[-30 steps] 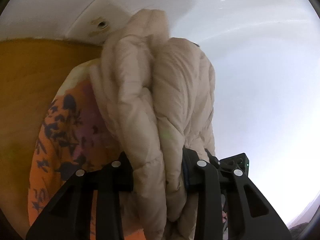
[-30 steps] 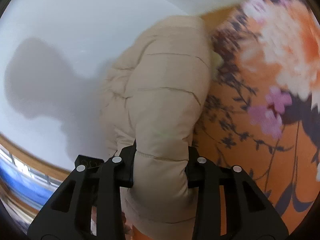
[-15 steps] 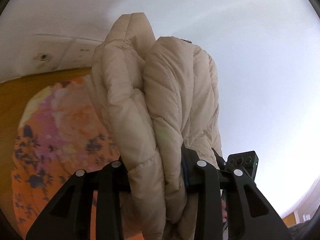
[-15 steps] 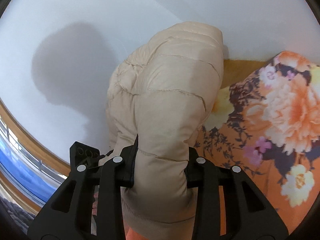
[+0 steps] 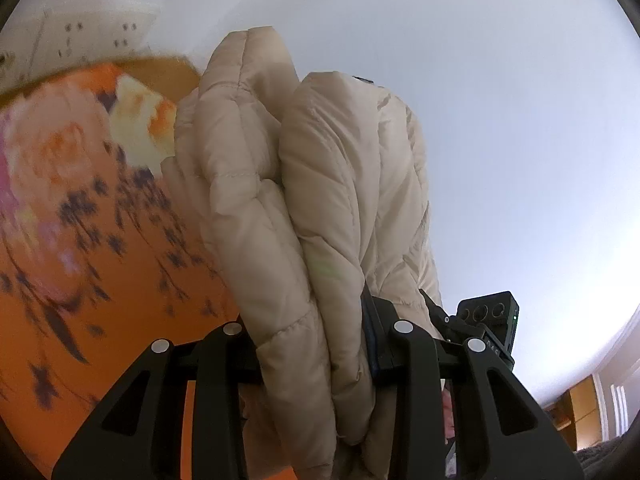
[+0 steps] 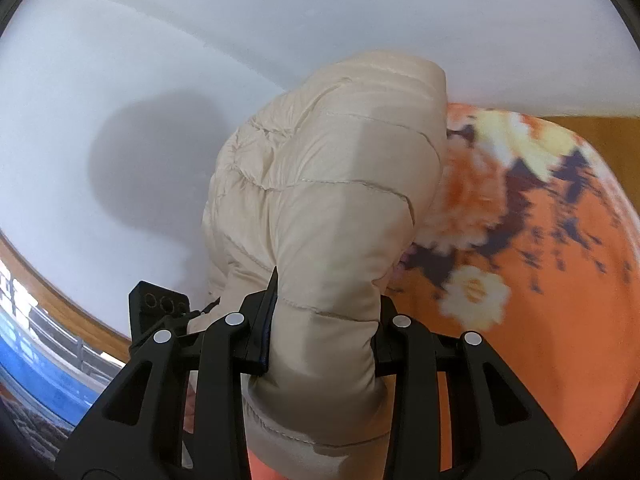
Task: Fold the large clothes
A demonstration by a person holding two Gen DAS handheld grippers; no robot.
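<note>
A beige quilted puffer jacket (image 5: 256, 208) hangs bunched in thick folds in front of the left wrist camera. My left gripper (image 5: 316, 344) is shut on a double fold of it. In the right wrist view another padded part of the same jacket (image 6: 332, 220) bulges up between the fingers, and my right gripper (image 6: 320, 328) is shut on it. Both grips are held off the bed, close side by side. The right gripper's black body (image 5: 488, 320) shows past the jacket in the left view, and the left gripper's body (image 6: 156, 304) shows in the right view. The rest of the jacket is hidden.
An orange floral bedspread (image 5: 80, 240) lies below, also seen in the right view as the bedspread (image 6: 540, 280). A white wall (image 6: 120, 80) stands close behind, with wall sockets (image 5: 96, 36) and a wooden board (image 6: 600, 132). A window with wooden trim (image 6: 32, 360) is at the lower left.
Both grippers have risen and swung sideways with the jacket still clamped. The bedspread has slid lower in the right view, the sockets toward the left edge in the left view.
</note>
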